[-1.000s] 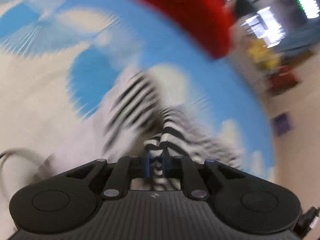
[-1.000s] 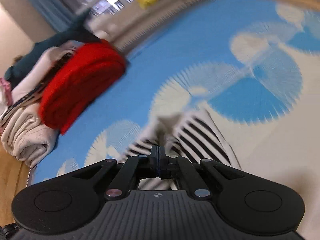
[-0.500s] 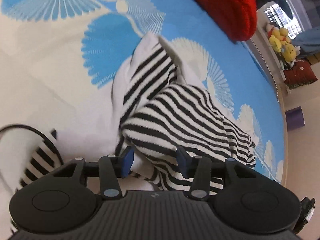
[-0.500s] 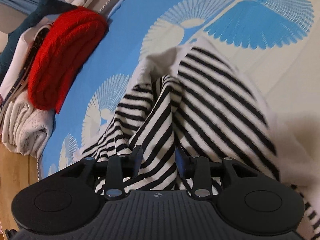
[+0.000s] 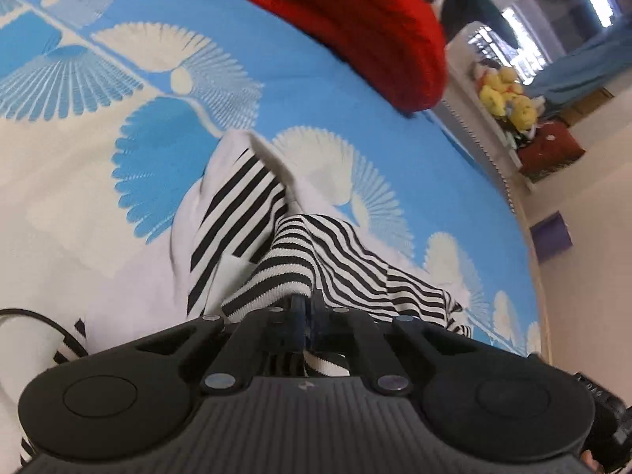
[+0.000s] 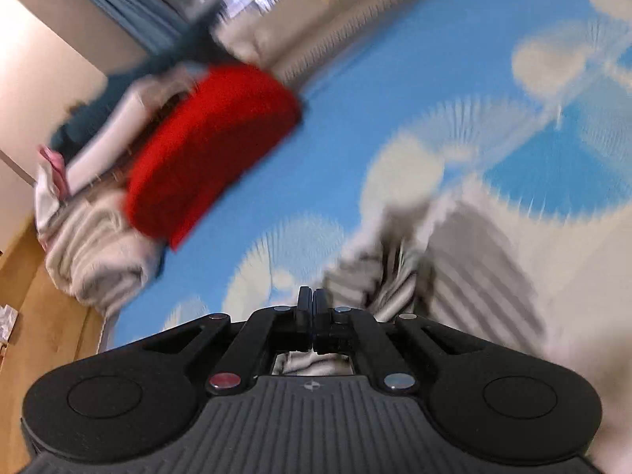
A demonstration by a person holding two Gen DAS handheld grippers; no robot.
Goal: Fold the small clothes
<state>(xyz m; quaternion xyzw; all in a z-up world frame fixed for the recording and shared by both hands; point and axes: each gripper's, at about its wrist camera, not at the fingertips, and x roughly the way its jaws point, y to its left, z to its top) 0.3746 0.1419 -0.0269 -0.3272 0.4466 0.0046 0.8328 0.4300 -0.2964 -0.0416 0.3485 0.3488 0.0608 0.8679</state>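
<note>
Both grippers, which were standing with fingers apart over the cloth half a second ago, are now pressing their fingers together. In the left wrist view the left gripper (image 5: pixel 307 306) is pinching a fold of the black-and-white striped knitted garment (image 5: pixel 316 252), with striped cloth showing both ahead of the fingertips and behind them. In the right wrist view the right gripper (image 6: pixel 311 304) is holding its fingers tight against each other; striped cloth (image 6: pixel 395 288) is showing beneath and just beside them, but heavy blur is hiding whether any of it is caught between the tips.

That garment is lying crumpled on the blue bedspread with white fan-shaped patterns (image 5: pixel 276 67), part of it bunching up toward the left gripper and a wider-striped white panel spreading out beyond. Farther along the bed a folded red knitted garment (image 5: pixel 355 19) is resting on the bedspread, and in the right wrist view it is sitting on top of a folded cream towel-like bundle (image 6: pixel 94 252) near the edge. Yellow plush toys (image 5: pixel 507 98) are sitting on a shelf past the bed.
</note>
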